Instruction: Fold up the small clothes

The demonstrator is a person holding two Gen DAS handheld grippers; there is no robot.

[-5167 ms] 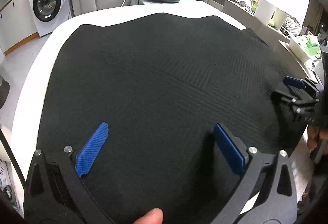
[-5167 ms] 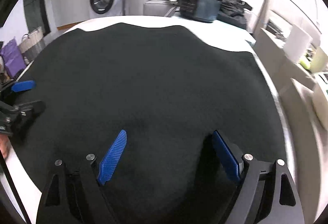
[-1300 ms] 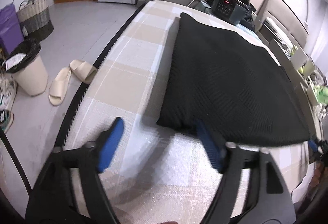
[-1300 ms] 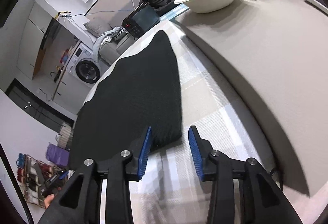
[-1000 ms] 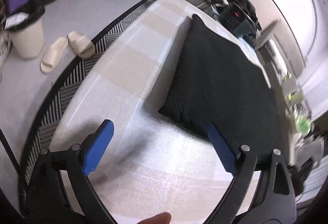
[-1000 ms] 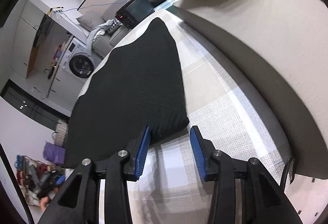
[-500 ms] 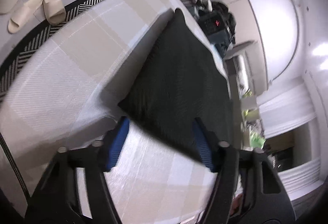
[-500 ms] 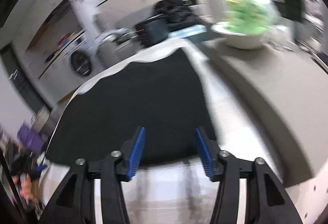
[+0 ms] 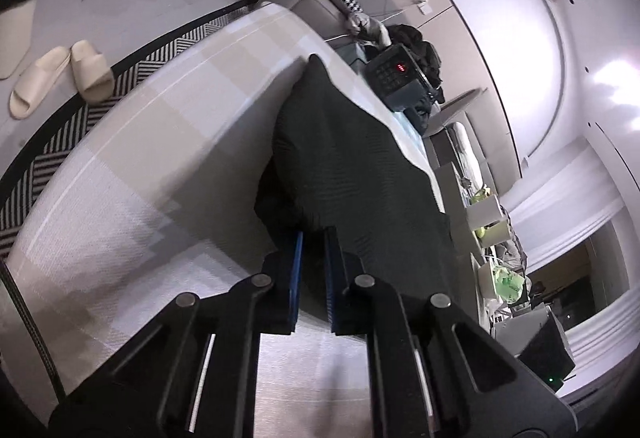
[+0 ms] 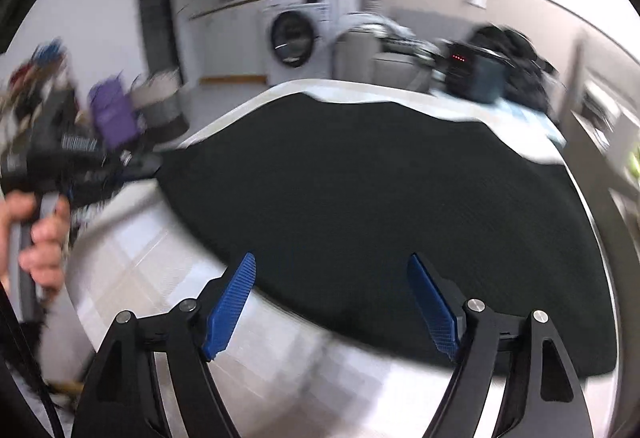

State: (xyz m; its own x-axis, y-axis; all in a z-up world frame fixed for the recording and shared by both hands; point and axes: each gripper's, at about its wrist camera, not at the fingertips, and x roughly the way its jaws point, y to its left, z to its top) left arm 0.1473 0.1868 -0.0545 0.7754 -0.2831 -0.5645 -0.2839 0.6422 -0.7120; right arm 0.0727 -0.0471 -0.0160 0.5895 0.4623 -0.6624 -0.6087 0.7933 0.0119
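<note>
A black knitted cloth (image 9: 360,165) lies spread flat on a table with a beige checked cover (image 9: 140,165). My left gripper (image 9: 314,238) is shut on the cloth's near left corner, and dark fabric shows between the blue pads. In the right wrist view the cloth (image 10: 360,177) fills the middle. My right gripper (image 10: 330,260) hovers over its near edge with jaws wide and still opening; the edge lies between the fingers but the pads do not touch it. A hand (image 10: 40,226) holds the left gripper (image 10: 120,161) at the cloth's left corner.
A black appliance with a red display (image 9: 394,75) stands past the cloth's far end, beside dark clothes. Slippers (image 9: 60,73) and a striped rug (image 9: 52,141) lie on the floor to the left. A washing machine (image 10: 294,41) and a purple bag (image 10: 114,113) stand further back.
The left jaws have closed onto the cloth's corner. The right gripper has left the right corner, swung along the near edge, rolled level, and widened its jaws.
</note>
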